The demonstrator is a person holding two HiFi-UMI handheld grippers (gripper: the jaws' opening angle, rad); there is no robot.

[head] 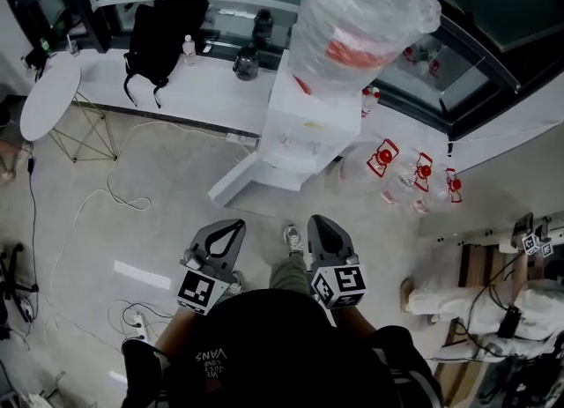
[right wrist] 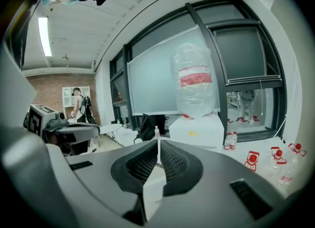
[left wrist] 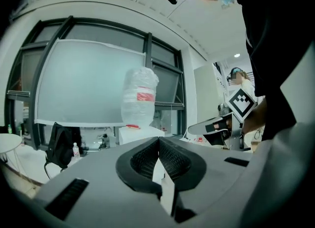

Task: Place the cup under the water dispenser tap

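The white water dispenser [head: 295, 124] stands ahead on the floor, with a plastic-wrapped bottle [head: 361, 14] on top. It also shows in the left gripper view as the water dispenser [left wrist: 140, 134] and in the right gripper view as the water dispenser [right wrist: 197, 129]. No cup shows in any view. My left gripper [head: 231, 226] and right gripper [head: 319, 221] hang side by side in front of the person's body, both pointing at the dispenser and well short of it. Each one's jaws meet at the tips, left gripper [left wrist: 158, 141] and right gripper [right wrist: 158, 143], with nothing between them.
A black backpack [head: 163, 36] and small bottles sit on the white ledge [head: 203, 93] under the window. A round white table [head: 48, 98] stands at the left. Cables [head: 115, 190] trail over the floor. Water bottles [head: 414, 173] lie right of the dispenser. Another person [right wrist: 81, 105] stands far off.
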